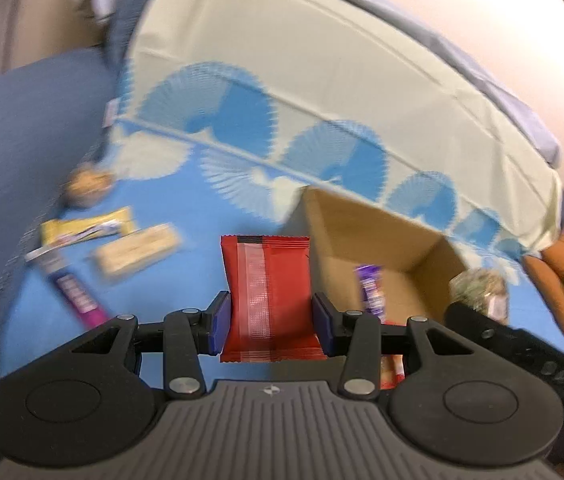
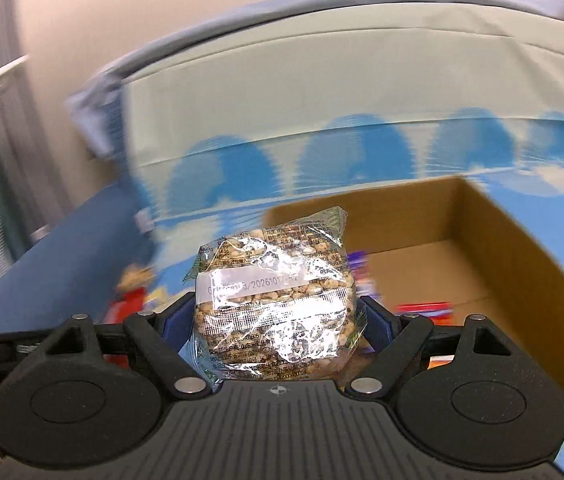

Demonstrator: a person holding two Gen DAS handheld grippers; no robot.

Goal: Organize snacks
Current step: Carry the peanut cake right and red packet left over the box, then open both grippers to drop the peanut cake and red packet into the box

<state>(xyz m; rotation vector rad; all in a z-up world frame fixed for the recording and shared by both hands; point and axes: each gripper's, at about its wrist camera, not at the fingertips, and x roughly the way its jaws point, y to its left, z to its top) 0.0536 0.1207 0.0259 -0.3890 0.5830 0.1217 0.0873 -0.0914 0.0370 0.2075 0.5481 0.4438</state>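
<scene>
L gripper (image 1: 270, 320) clamps red packet (image 1: 268, 292), R gripper (image 2: 278, 316) grips clear cereal pack (image 2: 278, 292); cardboard box (image 1: 433, 256) just beyond.

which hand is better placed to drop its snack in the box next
Right, probably. The right claw, shut on the clear crinkly pack of puffed grain, already faces the open brown cardboard box. The left claw holds the red foil packet beside it.
</scene>
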